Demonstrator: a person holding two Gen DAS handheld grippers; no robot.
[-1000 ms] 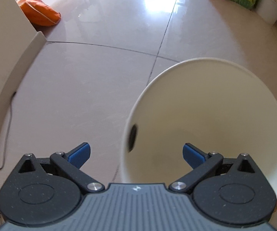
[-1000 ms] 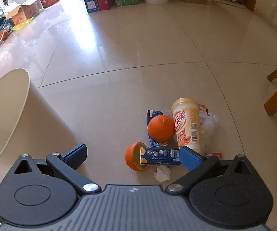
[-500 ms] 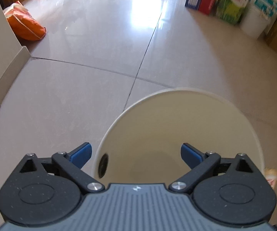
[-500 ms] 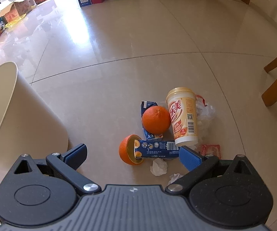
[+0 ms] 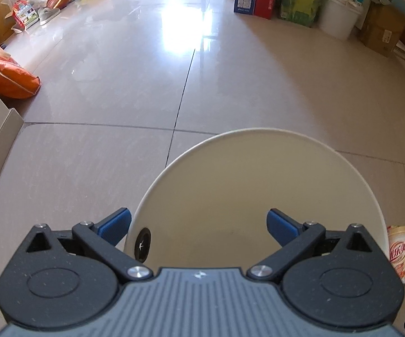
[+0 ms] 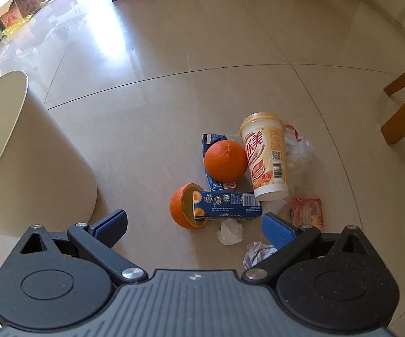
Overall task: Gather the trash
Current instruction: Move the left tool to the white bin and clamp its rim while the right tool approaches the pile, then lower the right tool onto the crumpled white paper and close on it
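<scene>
Trash lies clustered on the floor (image 6: 151,129): orange (image 6: 225,160), half orange (image 6: 184,206), two cartons, cup (image 6: 265,154), wrappers, tissues. Bin (image 6: 33,151) stands well left of it. Right gripper (image 6: 194,226) and left gripper (image 5: 198,224) both spread wide, empty; left hovers over the bin's mouth.

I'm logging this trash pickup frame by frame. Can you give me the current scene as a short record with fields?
bin: cream waste bin, upright on the floor, nothing visible inside
left tongs: open, over the bin's near rim
right tongs: open, empty, above the trash pile
trash pile: whole orange, orange half, two blue cartons, milk tea cup lying on its side, crumpled tissues, red wrapper, clear plastic
contacts: blue carton end sits in the orange half; whole orange rests on the other carton
collected so far: nothing
</scene>
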